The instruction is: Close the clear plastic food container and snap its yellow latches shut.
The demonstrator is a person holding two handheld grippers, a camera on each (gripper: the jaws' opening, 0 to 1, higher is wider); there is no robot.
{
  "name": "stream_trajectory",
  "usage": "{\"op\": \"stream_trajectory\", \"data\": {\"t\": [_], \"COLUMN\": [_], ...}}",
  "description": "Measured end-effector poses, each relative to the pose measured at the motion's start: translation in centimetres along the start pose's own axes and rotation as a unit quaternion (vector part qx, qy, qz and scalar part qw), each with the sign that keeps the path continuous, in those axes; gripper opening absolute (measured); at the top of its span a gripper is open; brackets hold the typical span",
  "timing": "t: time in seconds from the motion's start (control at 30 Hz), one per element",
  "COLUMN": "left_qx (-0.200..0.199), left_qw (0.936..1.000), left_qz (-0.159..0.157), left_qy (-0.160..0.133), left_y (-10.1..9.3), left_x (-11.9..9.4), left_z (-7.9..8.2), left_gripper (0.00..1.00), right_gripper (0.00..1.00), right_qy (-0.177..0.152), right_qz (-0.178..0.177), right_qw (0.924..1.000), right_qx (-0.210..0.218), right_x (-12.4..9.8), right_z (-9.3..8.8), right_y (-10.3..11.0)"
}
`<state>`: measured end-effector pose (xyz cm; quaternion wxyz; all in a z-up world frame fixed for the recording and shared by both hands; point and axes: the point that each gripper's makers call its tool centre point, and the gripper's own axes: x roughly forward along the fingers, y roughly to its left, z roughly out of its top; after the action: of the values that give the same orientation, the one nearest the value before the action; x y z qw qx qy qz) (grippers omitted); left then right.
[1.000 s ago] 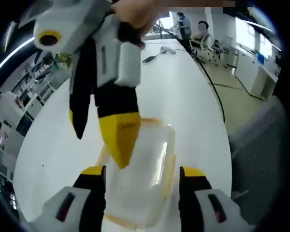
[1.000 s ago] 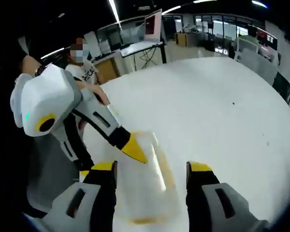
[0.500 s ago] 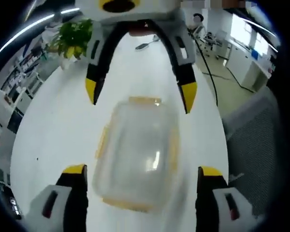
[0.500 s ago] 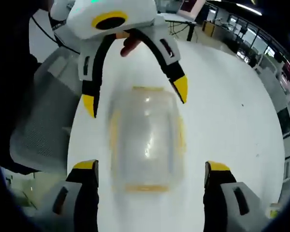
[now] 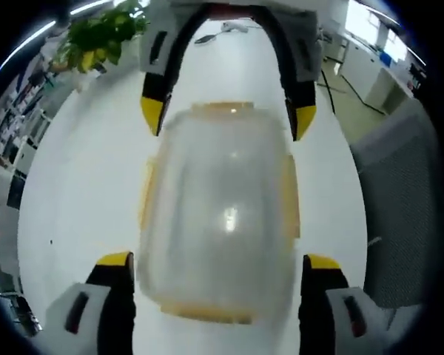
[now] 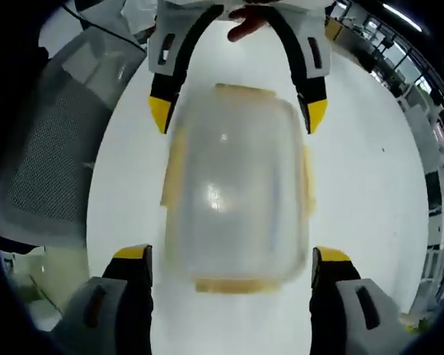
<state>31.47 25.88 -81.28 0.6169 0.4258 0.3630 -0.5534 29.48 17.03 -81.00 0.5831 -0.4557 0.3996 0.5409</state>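
In the left gripper view my left tongs (image 5: pixel 216 268) stand spread wide, one jaw on each side of the clear plastic food container (image 5: pixel 220 214), which sits lid-down on the white surface (image 5: pixel 81 177). My right tongs (image 5: pixel 226 118), also spread, straddle its far end. The yellow latches (image 5: pixel 291 196) look splayed outward, so I judge that a crooked squeeze could skid the box or trap a latch. A potted plant (image 5: pixel 100 37) stands well apart.

In the right gripper view my right tongs (image 6: pixel 231 266) bracket the container (image 6: pixel 237 185) near the surface (image 6: pixel 370 177) edge; a mesh chair (image 6: pixel 52 163) waits just beyond, so a hard shove could send the box off.
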Motion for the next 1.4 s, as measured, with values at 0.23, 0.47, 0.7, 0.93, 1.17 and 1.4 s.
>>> {"op": "stream_trajectory", "data": {"t": [0.23, 0.47, 0.7, 0.93, 1.17, 1.4], "left_qx": [0.001, -0.010, -0.021, -0.023, -0.025, -0.019], "left_qw": [0.9999, 0.9997, 0.9994, 0.9989, 0.9989, 0.9991], "left_qz": [0.012, 0.016, 0.020, 0.023, 0.023, 0.021], "left_qy": [0.008, 0.015, 0.018, 0.034, 0.031, 0.031], "left_y": [0.3, 0.0, -0.2, 0.4, 1.2, 2.5], "left_x": [0.1, -0.2, -1.0, -1.7, -2.3, -2.9], "left_z": [0.0, -0.8, -2.5, -5.0, -6.8, -8.5], "left_gripper": [0.83, 0.82, 0.82, 0.83, 0.83, 0.83], "right_gripper": [0.76, 0.76, 0.76, 0.76, 0.76, 0.76], "right_qy": [0.002, -0.013, -0.015, -0.018, -0.017, -0.006], "right_qz": [-0.012, -0.008, -0.006, -0.005, -0.004, -0.004], "right_qw": [0.9998, 0.9995, 0.9992, 0.9991, 0.9991, 0.9994], "right_qx": [-0.015, -0.027, -0.036, -0.039, -0.040, -0.035], "right_x": [0.1, 0.3, 0.9, 1.6, 2.2, 2.8], "right_z": [-0.3, 0.3, 2.4, 4.7, 6.6, 8.2], "right_y": [-0.5, -0.4, -0.3, -0.9, -1.7, -2.7]}}
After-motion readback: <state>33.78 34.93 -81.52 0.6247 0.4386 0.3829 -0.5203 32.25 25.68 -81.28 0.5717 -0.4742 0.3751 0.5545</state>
